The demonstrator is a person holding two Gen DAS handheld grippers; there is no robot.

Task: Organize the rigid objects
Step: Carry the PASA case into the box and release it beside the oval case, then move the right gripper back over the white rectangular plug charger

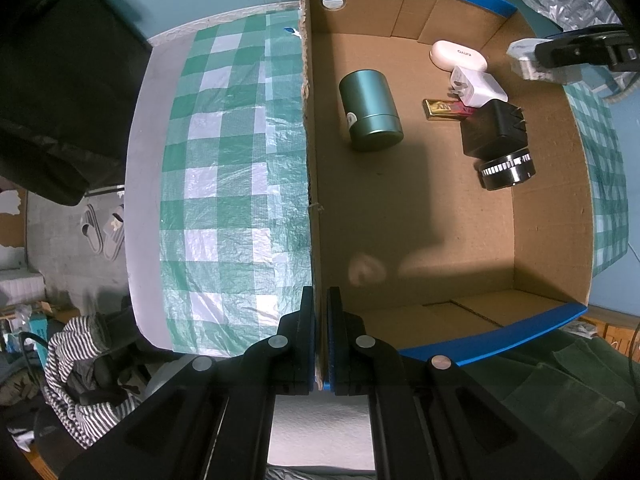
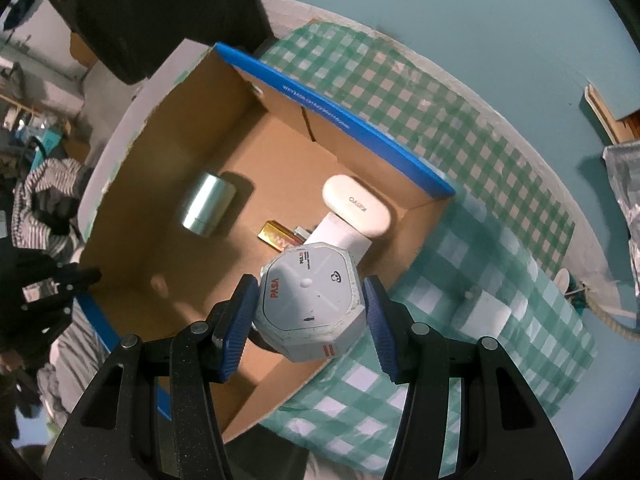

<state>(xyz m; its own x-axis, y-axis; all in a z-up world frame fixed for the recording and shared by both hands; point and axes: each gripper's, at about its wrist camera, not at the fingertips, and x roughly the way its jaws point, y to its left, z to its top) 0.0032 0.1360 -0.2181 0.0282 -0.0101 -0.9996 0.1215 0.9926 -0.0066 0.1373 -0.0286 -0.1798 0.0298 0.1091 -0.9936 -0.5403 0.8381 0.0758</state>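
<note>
Inside, 1 box [image 1: 440, 220] holds perhaps 6 items; left gripper [image 1: 321, 320] pinches its wall, right gripper [image 2: 308, 312] clamps 1 octagonal case [image 2: 310, 300].

Dim cool light, soft shadows, fisheye-warped dark edges, slight blur

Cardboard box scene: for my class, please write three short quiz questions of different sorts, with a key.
1. True or false: the left gripper clamps the wall of the cardboard box.
2. What does the right gripper hold? A) green tin B) grey octagonal case C) gold bar
3. Fill in: the green tin lies on its ____.

Key: 1 true; 2 B, the grey octagonal case; 3 side.
</note>
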